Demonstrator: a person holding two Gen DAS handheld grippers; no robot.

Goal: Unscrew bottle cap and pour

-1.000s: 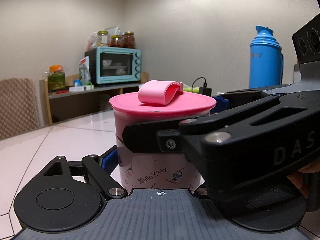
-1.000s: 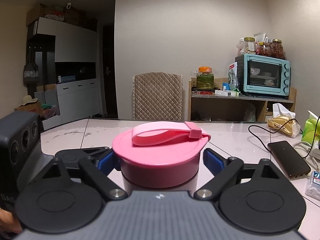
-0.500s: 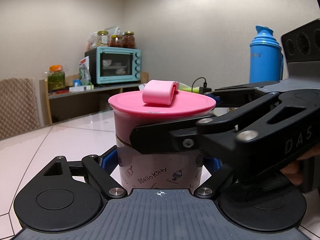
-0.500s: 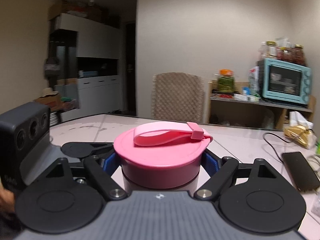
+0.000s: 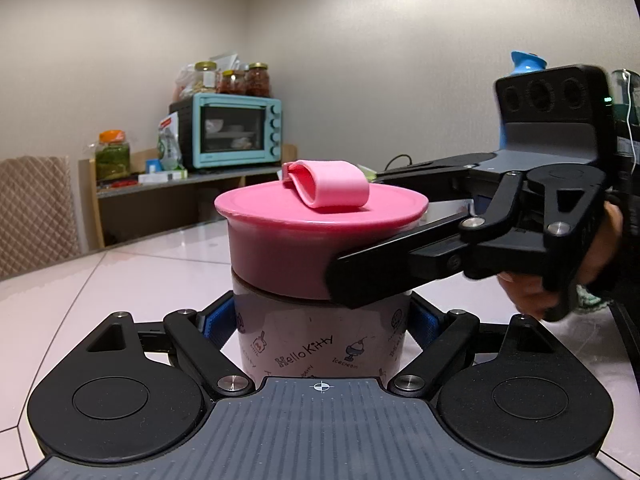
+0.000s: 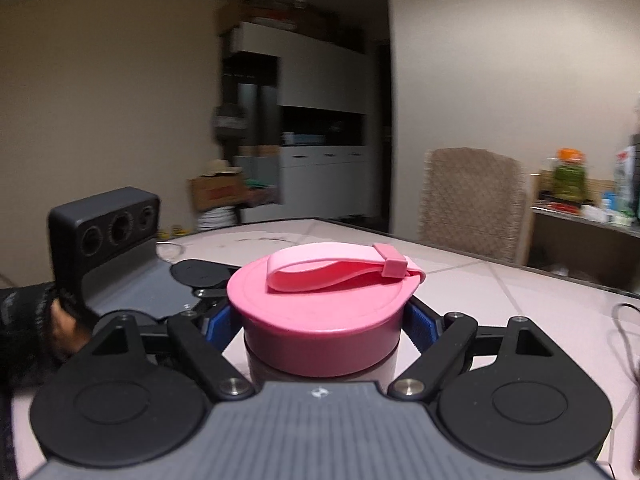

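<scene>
A pale bottle (image 5: 320, 344) with cartoon print stands upright on the pink-white table (image 5: 120, 272). My left gripper (image 5: 320, 320) is shut on its body, blue pads (image 5: 216, 320) pressing both sides. The wide pink cap (image 5: 320, 236) with a folded pink strap (image 5: 332, 186) sits on top. My right gripper (image 5: 360, 232) reaches in from the right and is shut on the cap's rim. In the right wrist view the cap (image 6: 320, 320) fills the centre between that gripper's (image 6: 320, 324) blue pads (image 6: 420, 320), and the left gripper's (image 6: 200, 280) body shows at the left.
A person's hand (image 5: 560, 280) holds the right gripper. A blue flask (image 5: 528, 62) stands behind it. A teal toaster oven (image 5: 236, 132) and jars sit on a shelf at the back. A padded chair (image 6: 472, 200) stands beyond the table, and a cable (image 6: 624, 320) lies at right.
The right gripper closed on the cap, then swung around the bottle. The strap has turned with it. The left gripper and bottle body stayed still.
</scene>
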